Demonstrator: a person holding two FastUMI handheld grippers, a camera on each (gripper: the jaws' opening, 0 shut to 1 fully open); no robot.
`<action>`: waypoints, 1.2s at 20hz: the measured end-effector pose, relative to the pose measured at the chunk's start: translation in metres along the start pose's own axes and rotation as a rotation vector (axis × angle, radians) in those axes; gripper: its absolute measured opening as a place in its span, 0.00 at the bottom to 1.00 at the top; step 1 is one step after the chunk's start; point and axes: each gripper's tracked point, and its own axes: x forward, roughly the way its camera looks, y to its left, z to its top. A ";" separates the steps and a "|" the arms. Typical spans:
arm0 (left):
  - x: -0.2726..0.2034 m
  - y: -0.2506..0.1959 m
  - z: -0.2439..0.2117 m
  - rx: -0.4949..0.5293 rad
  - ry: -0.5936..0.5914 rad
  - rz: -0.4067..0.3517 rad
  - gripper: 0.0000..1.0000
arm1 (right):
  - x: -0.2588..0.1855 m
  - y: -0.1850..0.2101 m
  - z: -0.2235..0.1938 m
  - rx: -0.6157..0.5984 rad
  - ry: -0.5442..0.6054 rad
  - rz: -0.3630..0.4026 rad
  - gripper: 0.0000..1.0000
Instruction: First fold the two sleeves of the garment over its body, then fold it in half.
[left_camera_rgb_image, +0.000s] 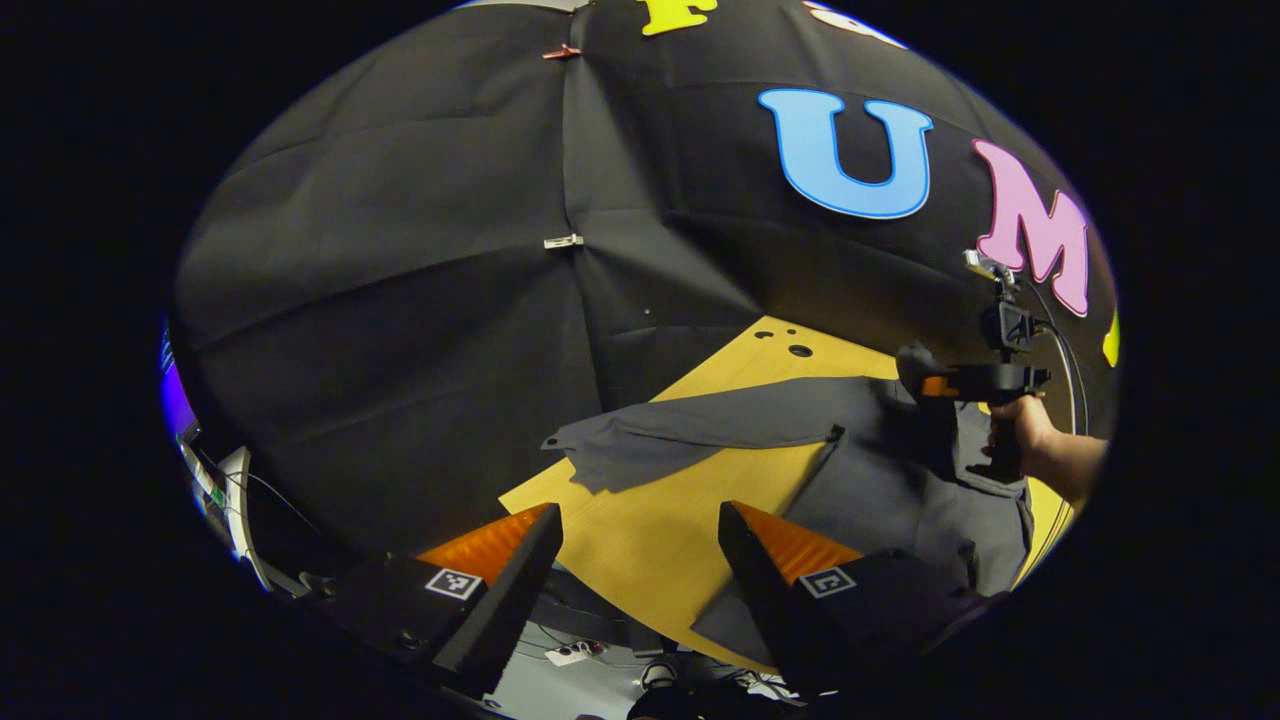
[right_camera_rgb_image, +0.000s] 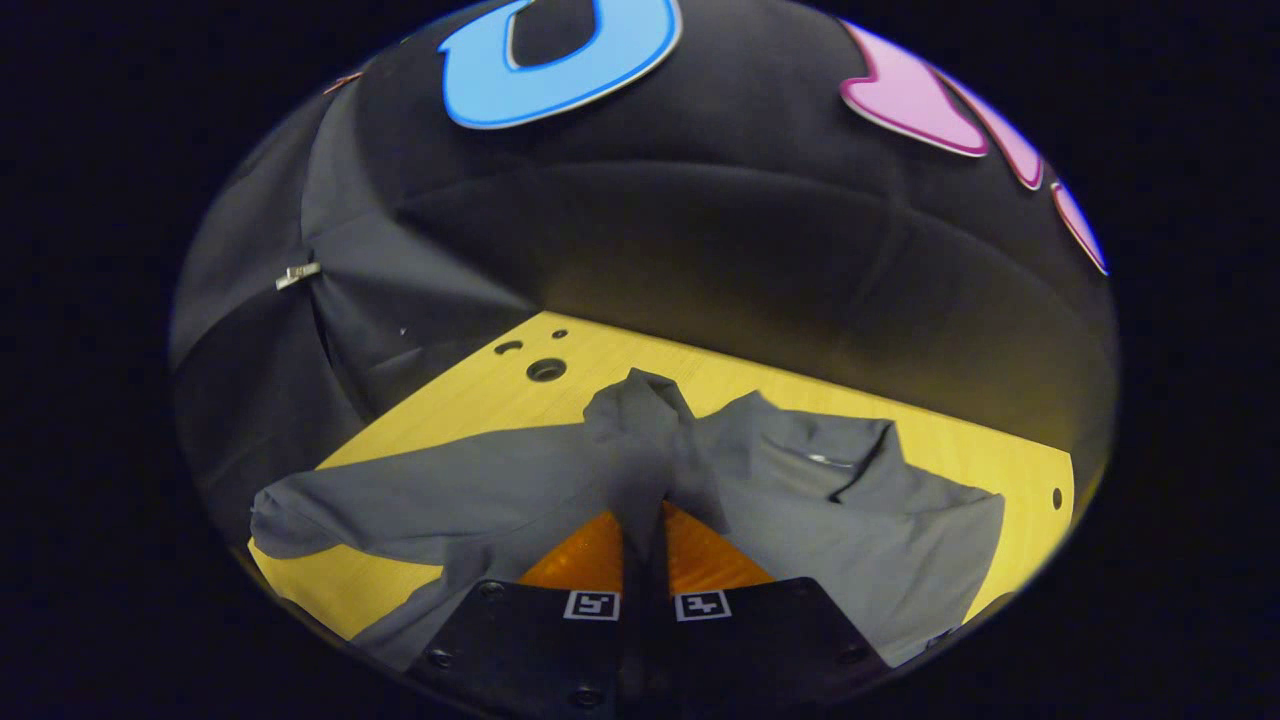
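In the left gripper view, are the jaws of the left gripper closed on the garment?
No, the left gripper has its jaws spread wide apart above the bare table, with no cloth of the garment between them.

A dark grey long-sleeved garment (right_camera_rgb_image: 820, 500) lies spread on the yellow wooden table (right_camera_rgb_image: 480, 400), across the lower middle of the right gripper view. One sleeve (right_camera_rgb_image: 400, 500) stretches flat toward the lower left. A bunch of its cloth (right_camera_rgb_image: 640, 420) stands pulled up at centre.
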 end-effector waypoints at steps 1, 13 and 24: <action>0.003 0.003 0.003 -0.006 0.000 0.003 0.99 | -0.004 0.011 -0.004 -0.003 0.012 0.015 0.08; 0.098 0.036 0.018 -0.032 -0.025 0.009 0.99 | -0.042 0.071 -0.027 -0.050 0.005 0.062 0.99; 0.241 0.038 -0.017 0.026 0.129 0.000 0.99 | -0.205 -0.036 -0.030 0.006 -0.087 -0.198 0.98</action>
